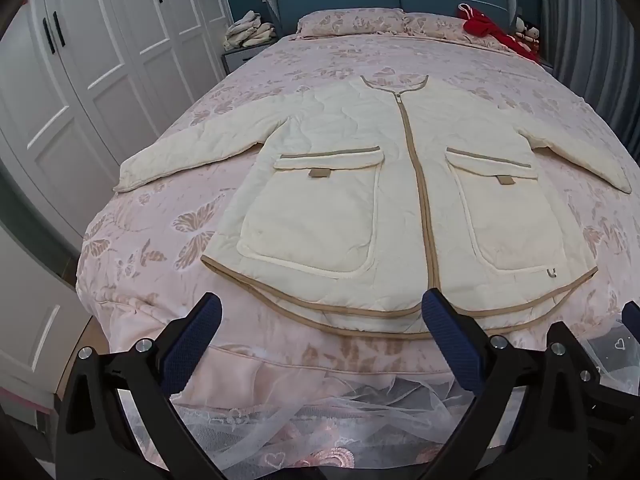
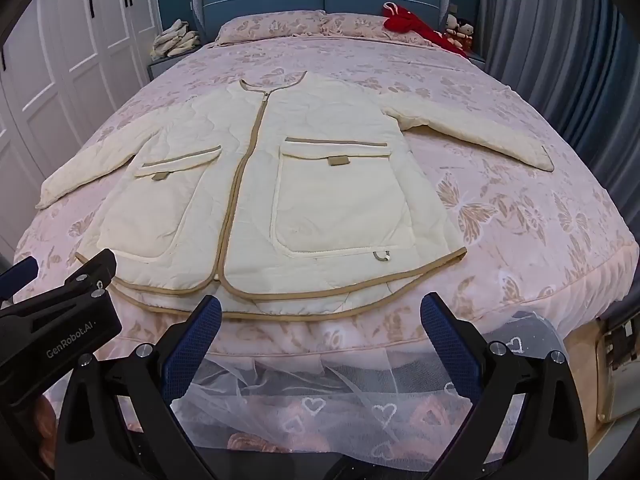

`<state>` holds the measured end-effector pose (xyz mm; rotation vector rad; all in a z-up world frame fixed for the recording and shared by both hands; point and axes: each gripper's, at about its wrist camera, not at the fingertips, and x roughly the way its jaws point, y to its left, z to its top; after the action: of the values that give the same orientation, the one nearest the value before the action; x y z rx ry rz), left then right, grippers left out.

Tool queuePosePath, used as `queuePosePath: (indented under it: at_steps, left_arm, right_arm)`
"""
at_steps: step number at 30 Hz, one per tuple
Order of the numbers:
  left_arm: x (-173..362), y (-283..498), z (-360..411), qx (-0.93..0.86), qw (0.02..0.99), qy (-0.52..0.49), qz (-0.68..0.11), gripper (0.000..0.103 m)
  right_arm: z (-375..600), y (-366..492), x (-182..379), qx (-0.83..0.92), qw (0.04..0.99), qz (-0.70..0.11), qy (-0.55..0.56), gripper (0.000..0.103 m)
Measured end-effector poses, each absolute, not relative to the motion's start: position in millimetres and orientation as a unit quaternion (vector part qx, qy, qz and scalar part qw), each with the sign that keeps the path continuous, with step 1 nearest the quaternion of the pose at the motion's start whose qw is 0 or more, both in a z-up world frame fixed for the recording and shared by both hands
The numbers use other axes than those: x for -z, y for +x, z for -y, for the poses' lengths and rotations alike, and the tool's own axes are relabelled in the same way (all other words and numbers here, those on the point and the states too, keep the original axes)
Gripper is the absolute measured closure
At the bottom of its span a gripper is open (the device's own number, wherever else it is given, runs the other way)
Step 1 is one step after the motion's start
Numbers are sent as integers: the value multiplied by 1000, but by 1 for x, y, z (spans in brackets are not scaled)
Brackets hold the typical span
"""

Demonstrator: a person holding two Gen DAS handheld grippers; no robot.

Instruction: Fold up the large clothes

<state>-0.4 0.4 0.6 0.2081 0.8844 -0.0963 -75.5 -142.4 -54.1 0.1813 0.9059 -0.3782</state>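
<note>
A cream quilted jacket (image 1: pixel 360 184) with tan trim, a closed zip and two large front pockets lies flat, front up, on the bed, sleeves spread to both sides. It also shows in the right wrist view (image 2: pixel 280 184). My left gripper (image 1: pixel 320 312) is open and empty, hovering just short of the hem near the foot of the bed. My right gripper (image 2: pixel 320 316) is open and empty, also just short of the hem, to the right of the left one. The left gripper's body shows in the right wrist view (image 2: pixel 60 312).
The bed has a pink butterfly-print quilt (image 1: pixel 152 256) and a lace skirt (image 2: pixel 320 408) at its foot. Pillows (image 1: pixel 352 20), a red garment (image 1: pixel 488 26) and dolls sit at the headboard. White wardrobes (image 1: pixel 80 80) stand left; a nightstand holds folded clothes (image 1: pixel 250 30). Grey curtains (image 2: pixel 560 40) hang right.
</note>
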Motion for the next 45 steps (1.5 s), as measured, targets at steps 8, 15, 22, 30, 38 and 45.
queuePosePath:
  at_steps: [8,15,22,30,38,45]
  left_arm:
    - [-1,-1,0,47,897,102,-428,6]
    - [0,0,0,47,896,101,-429,7]
    - [-1,0,-1,48,896,101,-430,8]
    - [0,0,-1,48,896,99,-430,8]
    - [-4,-5,2,47,896,100,-430,8]
    - [-3,-5,2,47,896,99,-430,8]
  right_arm:
    - [142,-77,55,180,879,-433,88,5]
    - [141,-77,55,180,879,-433,88,5]
    - [141,-77,55,180,879,-433,88,5]
    - [141,-77,55,180,879,-433,88,5]
    - [141,-77,56,181,879,-433,88,5]
    - [141,-77,56,181,879,-433,88,5]
